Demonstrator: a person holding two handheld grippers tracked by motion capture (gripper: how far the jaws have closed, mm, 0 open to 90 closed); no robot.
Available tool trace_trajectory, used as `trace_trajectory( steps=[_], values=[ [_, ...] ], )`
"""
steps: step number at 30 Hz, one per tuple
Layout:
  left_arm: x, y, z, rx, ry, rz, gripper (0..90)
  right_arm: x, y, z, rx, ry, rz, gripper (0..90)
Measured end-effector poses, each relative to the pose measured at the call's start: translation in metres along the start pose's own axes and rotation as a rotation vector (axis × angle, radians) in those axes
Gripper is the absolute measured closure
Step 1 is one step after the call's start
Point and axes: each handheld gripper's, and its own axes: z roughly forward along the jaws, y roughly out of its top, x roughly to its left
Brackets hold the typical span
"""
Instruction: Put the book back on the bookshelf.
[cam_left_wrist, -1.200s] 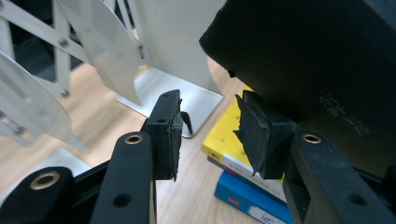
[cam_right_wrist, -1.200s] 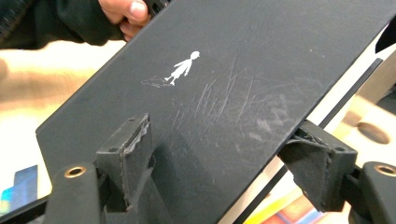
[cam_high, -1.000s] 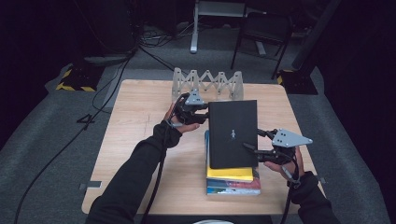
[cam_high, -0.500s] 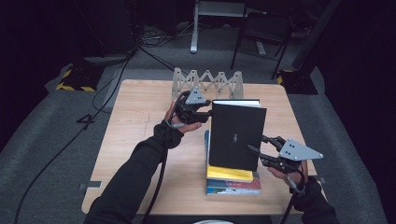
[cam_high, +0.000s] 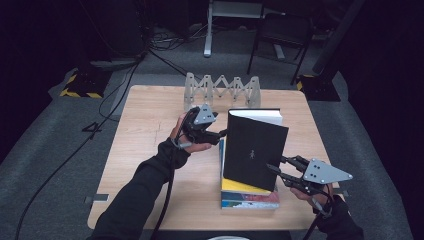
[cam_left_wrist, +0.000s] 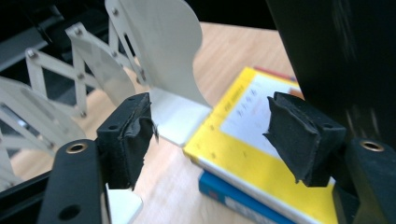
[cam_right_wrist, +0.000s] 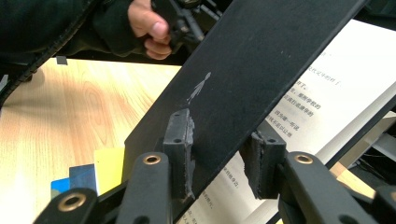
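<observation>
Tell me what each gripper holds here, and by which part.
The right gripper clamps the black book by its front cover's lower edge. The left gripper is open, holding nothing.

Wooden table (cam_high: 150, 150) under my work, pale grain, set on grey carpet (cam_high: 60, 165). White accordion rack (cam_high: 222, 90) upright along table's far edge. Beyond table: metal stand (cam_high: 207, 30), dark chair (cam_high: 280, 35), black cables (cam_high: 125, 80) across floor, yellow-black hazard-striped block (cam_high: 80, 85) at far left.

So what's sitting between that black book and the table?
In the high view, the black book rests tilted on a yellow book, a blue book beneath it.
</observation>
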Motion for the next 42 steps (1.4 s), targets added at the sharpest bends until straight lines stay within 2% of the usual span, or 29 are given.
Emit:
trace_trajectory(
  steps=[7,11,17,19,22,26,28,31,36,38,42],
  values=[
    [-0.014,-0.028,-0.008,0.07,-0.048,0.004,26.3,0.003,0.0,-0.002,0.004,-0.001,-0.011,65.5],
    [-0.023,-0.042,-0.011,0.11,-0.114,0.012,23.6,0.004,0.0,-0.002,0.005,-0.003,-0.014,65.5],
    [-0.04,-0.054,-0.012,0.096,-0.223,0.003,21.1,0.005,0.0,-0.003,0.002,-0.003,-0.023,65.5],
    [-0.048,-0.053,-0.009,0.089,-0.258,0.007,20.5,0.007,0.0,-0.004,0.0,-0.002,-0.029,65.5],
    [-0.056,-0.05,0.001,0.09,-0.288,0.014,20.4,0.008,0.0,-0.004,-0.002,-0.002,-0.035,65.7],
    [-0.059,-0.047,0.015,0.089,-0.306,0.006,20.4,0.01,0.0,-0.006,-0.001,0.001,-0.043,65.9],
    [-0.058,-0.043,0.02,0.078,-0.328,0.008,17.3,0.01,-0.001,-0.006,0.0,0.004,-0.049,66.0],
    [-0.059,-0.034,0.026,0.04,-0.36,0.009,15.9,0.01,-0.001,-0.006,0.0,0.007,-0.051,66.0],
    [-0.061,-0.026,0.03,0.0,-0.38,0.008,16.0,0.01,-0.002,-0.007,-0.001,0.006,-0.048,65.9],
    [-0.063,-0.02,0.029,-0.023,-0.363,0.013,16.1,0.01,-0.002,-0.007,-0.003,0.004,-0.044,65.8],
    [-0.059,-0.014,0.029,-0.067,-0.369,-0.014,15.6,0.008,-0.004,-0.007,-0.002,-0.006,-0.032,65.5]
  ],
)
